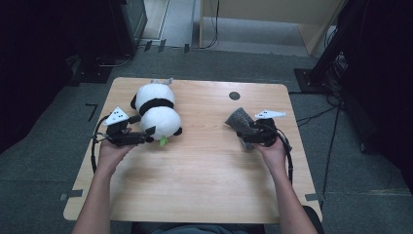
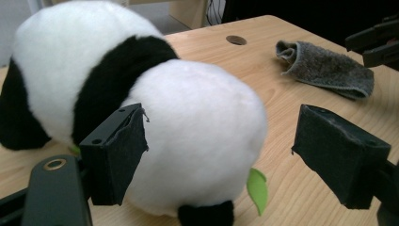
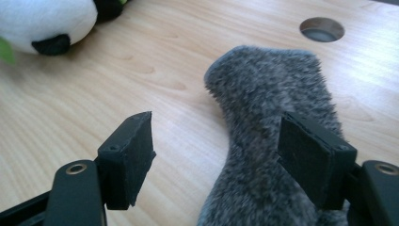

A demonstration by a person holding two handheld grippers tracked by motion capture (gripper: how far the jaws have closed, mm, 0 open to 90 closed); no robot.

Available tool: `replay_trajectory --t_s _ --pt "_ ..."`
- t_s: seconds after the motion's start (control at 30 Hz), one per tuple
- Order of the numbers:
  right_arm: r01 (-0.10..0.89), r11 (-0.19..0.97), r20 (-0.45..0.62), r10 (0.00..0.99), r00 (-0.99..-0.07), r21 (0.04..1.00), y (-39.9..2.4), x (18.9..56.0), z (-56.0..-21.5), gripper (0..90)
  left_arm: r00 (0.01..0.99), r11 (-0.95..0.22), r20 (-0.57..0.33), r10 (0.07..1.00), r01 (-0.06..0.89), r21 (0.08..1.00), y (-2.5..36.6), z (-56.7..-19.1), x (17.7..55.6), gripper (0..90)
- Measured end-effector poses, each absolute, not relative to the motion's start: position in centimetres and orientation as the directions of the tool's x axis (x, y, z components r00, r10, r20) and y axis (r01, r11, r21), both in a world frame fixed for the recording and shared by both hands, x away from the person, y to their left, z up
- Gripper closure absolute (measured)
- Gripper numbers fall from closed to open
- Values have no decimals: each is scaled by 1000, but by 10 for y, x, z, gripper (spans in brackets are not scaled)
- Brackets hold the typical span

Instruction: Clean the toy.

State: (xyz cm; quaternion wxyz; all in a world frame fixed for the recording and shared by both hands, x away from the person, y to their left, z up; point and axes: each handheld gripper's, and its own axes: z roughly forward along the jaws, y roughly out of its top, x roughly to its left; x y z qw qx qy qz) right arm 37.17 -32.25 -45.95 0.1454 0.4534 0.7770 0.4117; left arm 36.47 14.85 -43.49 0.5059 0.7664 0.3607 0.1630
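Lying between right claw: grey cloth

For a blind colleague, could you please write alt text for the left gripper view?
A round black-and-white plush panda lies on the light wooden table, with the left tool standing open around its white rear. A small green felt leaf sticks out beneath the toy, and a folded grey fuzzy cloth lies farther back on the right.

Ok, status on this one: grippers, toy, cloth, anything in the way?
Left gripper open at the panda toy, no grip. Right gripper open over the grey cloth, not clamped. Table between them bare; nothing blocking.
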Motion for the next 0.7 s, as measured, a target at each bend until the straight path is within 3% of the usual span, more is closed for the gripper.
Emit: replay_trajectory --t_s 0.33,0.7 --pt "561 281 151 784 -602 779 -307 358 -457 322 727 -235 -143 672 392 889 124 -434 358 169" --pt "511 389 103 711 -696 767 -269 344 -465 381 766 -252 -183 617 412 876 88 -444 349 168"
